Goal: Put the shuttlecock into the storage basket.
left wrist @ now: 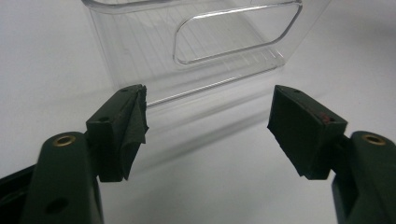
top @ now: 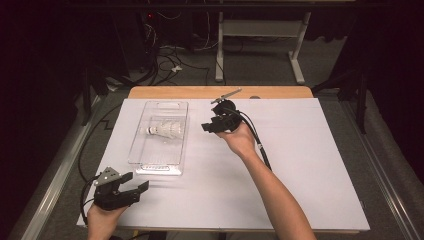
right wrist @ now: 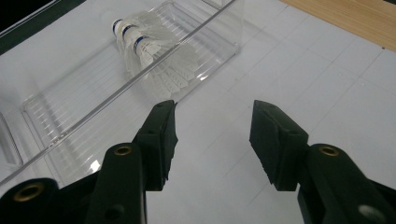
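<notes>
Lying in tray [top: 150, 150], shuttlecock [top: 165, 131] beside right tongs [top: 207, 127].

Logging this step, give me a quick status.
Both grippers open, empty: left gripper, right gripper. Shuttlecock lying in clear tray. Nothing in the way.

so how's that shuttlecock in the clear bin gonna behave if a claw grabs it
The shuttlecock looks very light. Its thin white feather skirt would probably crush under a firm squeeze. Lying on its side in the clear bin, it would likely roll in an arc if nudged.
</notes>
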Demonstrator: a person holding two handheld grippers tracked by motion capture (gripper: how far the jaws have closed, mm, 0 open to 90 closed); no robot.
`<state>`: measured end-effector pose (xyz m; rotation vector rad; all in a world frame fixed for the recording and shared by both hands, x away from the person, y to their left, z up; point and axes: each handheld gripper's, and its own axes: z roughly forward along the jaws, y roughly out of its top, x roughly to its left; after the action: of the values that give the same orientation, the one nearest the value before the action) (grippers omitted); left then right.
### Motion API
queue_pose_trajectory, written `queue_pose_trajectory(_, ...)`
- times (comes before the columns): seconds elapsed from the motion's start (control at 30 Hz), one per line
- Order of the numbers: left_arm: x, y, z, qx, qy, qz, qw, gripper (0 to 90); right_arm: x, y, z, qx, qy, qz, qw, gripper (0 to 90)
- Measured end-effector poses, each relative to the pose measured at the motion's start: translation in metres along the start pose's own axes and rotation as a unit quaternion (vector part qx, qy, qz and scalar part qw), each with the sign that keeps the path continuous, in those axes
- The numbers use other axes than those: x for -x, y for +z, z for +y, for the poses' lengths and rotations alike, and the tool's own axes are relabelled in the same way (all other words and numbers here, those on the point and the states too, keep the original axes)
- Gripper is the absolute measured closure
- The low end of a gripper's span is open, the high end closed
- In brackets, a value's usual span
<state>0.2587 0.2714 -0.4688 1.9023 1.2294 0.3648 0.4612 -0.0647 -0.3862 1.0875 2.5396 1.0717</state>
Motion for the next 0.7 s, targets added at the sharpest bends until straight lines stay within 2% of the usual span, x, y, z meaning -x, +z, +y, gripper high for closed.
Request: queue_pose_trajectory(0.7, 0.0, 0.0, 0.0, -0.001, 0.001, 0.001, 1.0, 29.2, 0.018, -0.018, -0.019, 0.01, 0.023, -0.012, 0.9996, 51.0)
